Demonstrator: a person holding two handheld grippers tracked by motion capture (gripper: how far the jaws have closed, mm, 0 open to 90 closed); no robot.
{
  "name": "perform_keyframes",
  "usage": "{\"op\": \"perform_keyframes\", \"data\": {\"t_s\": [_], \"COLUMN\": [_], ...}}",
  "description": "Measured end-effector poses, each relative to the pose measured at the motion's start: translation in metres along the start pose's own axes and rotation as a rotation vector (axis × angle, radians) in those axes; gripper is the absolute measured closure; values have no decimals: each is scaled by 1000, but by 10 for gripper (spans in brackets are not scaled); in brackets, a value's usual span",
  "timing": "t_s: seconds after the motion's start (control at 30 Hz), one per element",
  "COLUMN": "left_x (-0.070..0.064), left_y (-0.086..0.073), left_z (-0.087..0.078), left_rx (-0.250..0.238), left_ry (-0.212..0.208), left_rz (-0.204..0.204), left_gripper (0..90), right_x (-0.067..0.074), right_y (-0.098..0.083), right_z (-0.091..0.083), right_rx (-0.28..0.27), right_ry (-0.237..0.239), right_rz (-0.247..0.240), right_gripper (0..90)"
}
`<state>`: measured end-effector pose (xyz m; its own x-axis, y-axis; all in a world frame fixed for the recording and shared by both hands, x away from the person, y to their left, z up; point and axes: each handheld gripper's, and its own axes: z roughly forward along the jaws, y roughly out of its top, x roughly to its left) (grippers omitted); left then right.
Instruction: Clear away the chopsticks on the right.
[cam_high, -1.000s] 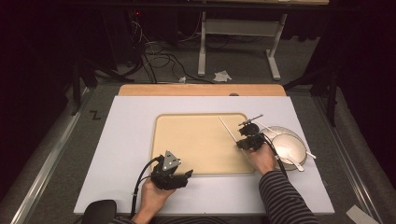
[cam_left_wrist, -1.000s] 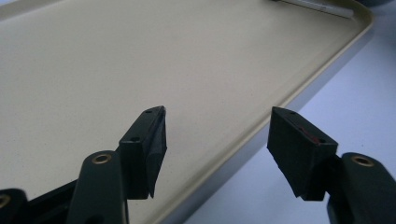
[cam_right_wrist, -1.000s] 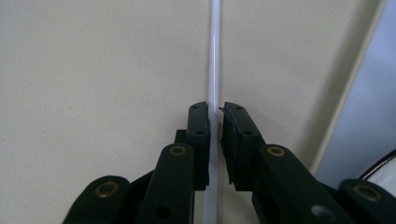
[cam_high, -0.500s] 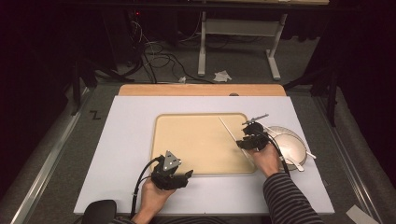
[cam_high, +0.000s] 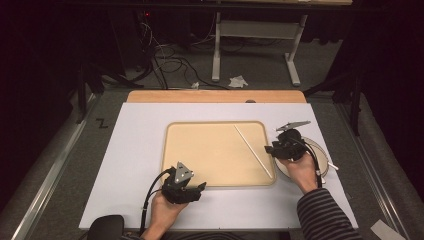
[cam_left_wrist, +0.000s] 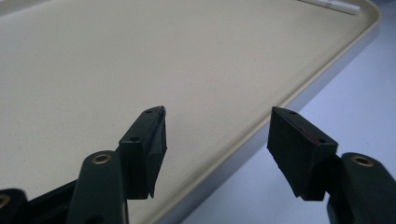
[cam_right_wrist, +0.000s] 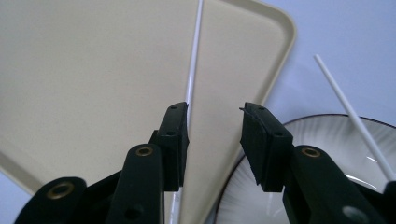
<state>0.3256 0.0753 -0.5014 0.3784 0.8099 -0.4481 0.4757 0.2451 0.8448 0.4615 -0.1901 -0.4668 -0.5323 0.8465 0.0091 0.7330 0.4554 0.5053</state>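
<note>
A beige tray lies in the middle of the white tabletop. A thin white stick lies slantwise across the tray's right part. In the right gripper view the same stick runs along the inner face of the left jaw, lying loose on the tray. My right gripper hovers over the tray's right edge; its jaws have just been opening and stand open, pressing nothing. My left gripper rests open over the tray's front rim, with nothing between its jaws.
A pale ribbed plate with a dark rim sits right of the tray, under my right hand. A second white stick rests across it. Beyond the table's far wooden edge are cables and a desk frame on the floor.
The right gripper's jaws have spread apart, leaving the white stick lying on the tray, and that hand has edged slightly right. The left hand has stayed put.
</note>
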Motion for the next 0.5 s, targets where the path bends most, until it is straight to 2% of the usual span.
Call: {"op": "perform_keyframes", "data": {"t_s": [0.1, 0.23, 0.33, 0.5], "left_x": [0, 0, 0, 1], "left_y": [0, 0, -1, -2], "left_z": [0, 0, 0, -1], "left_rx": [2, 4, 4, -6], "left_ry": [0, 3, 5, 16], "left_rz": [0, 1, 3, -9], "left_gripper": [377, 377, 376, 376], "right_x": [-2, -6, -11, -22], "right_y": [-2, -5, -7, -13], "right_z": [-9, -24, -35, -50], "right_rx": [-25, -66, -102, -130], "right_ry": [17, 5, 7, 12], "right_rz": [-8, -28, -24, -25], "right_gripper": [631, 631, 623, 610]}}
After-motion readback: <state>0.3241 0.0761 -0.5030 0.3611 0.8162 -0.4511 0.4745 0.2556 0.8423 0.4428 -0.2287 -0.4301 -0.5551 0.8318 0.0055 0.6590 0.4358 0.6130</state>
